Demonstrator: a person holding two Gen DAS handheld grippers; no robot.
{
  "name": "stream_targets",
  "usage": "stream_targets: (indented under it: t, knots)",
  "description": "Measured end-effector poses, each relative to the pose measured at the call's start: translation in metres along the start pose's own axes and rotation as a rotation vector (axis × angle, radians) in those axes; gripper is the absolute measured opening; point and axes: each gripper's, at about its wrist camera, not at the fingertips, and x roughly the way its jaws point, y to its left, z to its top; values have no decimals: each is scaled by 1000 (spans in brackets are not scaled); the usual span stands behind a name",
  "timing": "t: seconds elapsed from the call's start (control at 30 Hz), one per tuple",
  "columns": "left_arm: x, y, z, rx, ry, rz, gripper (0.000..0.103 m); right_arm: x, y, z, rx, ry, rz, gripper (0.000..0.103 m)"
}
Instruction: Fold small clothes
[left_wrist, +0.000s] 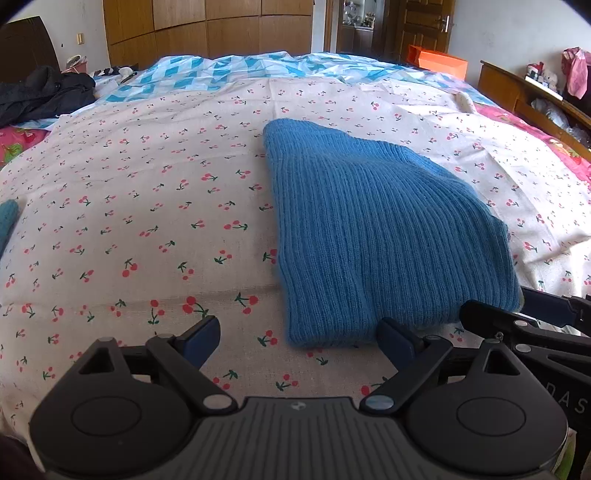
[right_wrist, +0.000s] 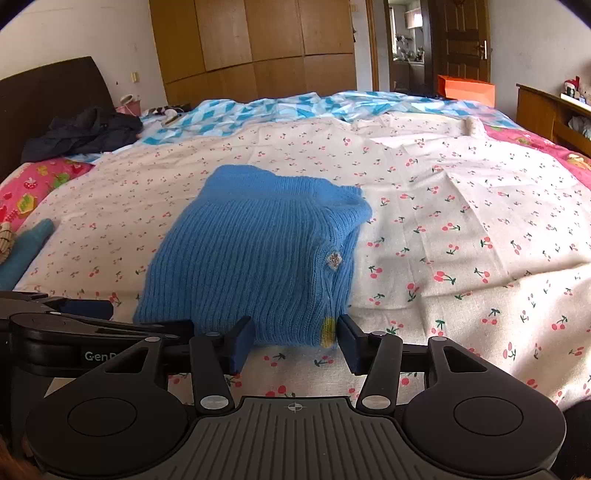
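At the centre of both views, a folded blue sweater (left_wrist: 373, 236) lies flat on a cherry-print sheet (left_wrist: 129, 206) covering the bed. In the left wrist view, the left gripper (left_wrist: 301, 341) stands released at the lower frame, jaws spread wide, nothing between them; the sweater's near edge lies just ahead. In the right wrist view, the right gripper (right_wrist: 295, 343) is released; its pads flank the sweater's near hem without pressing it.

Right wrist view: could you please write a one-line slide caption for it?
Folded blue ribbed knit sweater on a cherry-print bedsheet, its near edge between the open right tool.
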Motion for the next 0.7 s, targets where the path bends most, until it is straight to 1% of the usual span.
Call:
stream_targets:
  t: [0.2, 0.37, 0.6, 0.7]
  knots:
    - [1, -8, -4, 42, 32, 23, 97, -1, -8, -3, 44, 34, -11, 50]
    - [0, -15, -7, 78, 47, 50, 97, -3, -5, -6, 36, 39, -10, 50]
    - [-1, -7, -7, 29, 67, 24, 97, -4, -6, -6, 40, 46, -20, 51]
    - [-2, -5, -6, 16, 63, 18, 97, -2, -5, -7, 34, 61, -29, 53]
